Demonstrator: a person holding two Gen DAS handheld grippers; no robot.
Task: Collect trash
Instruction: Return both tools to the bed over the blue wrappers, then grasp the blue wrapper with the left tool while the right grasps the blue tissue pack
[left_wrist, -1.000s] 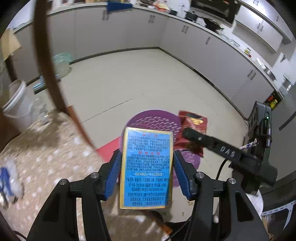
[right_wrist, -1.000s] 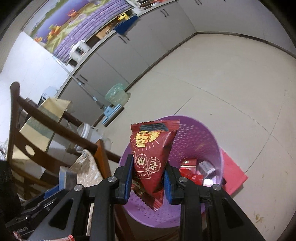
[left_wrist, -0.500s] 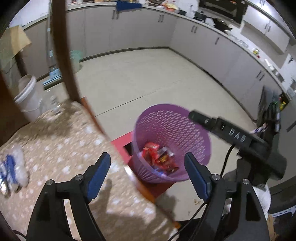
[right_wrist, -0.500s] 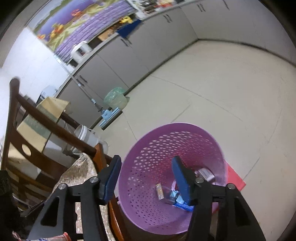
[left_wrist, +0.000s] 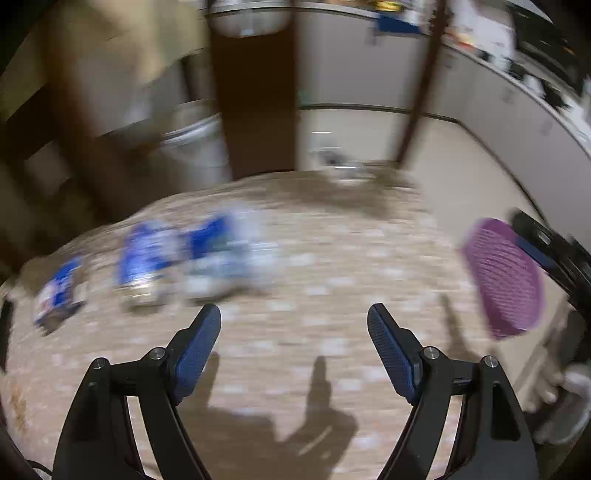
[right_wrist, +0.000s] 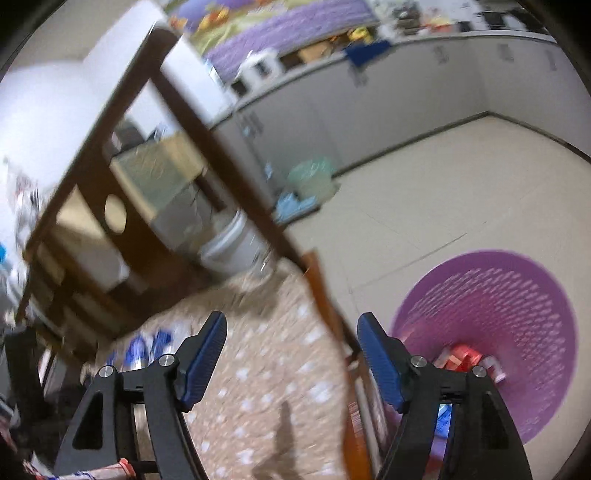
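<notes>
My left gripper (left_wrist: 294, 319) is open and empty above the patterned table (left_wrist: 295, 369). Blurred blue-and-white wrappers (left_wrist: 177, 254) lie on the table ahead and left of it, with a smaller blue packet (left_wrist: 59, 291) further left. The purple trash basket (left_wrist: 506, 277) stands off the table's right edge. My right gripper (right_wrist: 291, 326) is open and empty over the table edge. The purple basket (right_wrist: 517, 295) is to its right on the floor, with red and blue trash (right_wrist: 461, 360) inside. The blue wrappers (right_wrist: 144, 345) show left of its fingers.
A dark wooden chair (right_wrist: 147, 147) stands at the table's far side. A white bucket (right_wrist: 232, 247) and a green bin (right_wrist: 310, 177) sit on the floor by grey cabinets (right_wrist: 406, 85). The other gripper's black body (left_wrist: 554, 258) is at the right.
Both grippers let go of their trash into the basket, the blue card and the red snack bag, then swung left from the basket toward the table. Both views are now motion-blurred.
</notes>
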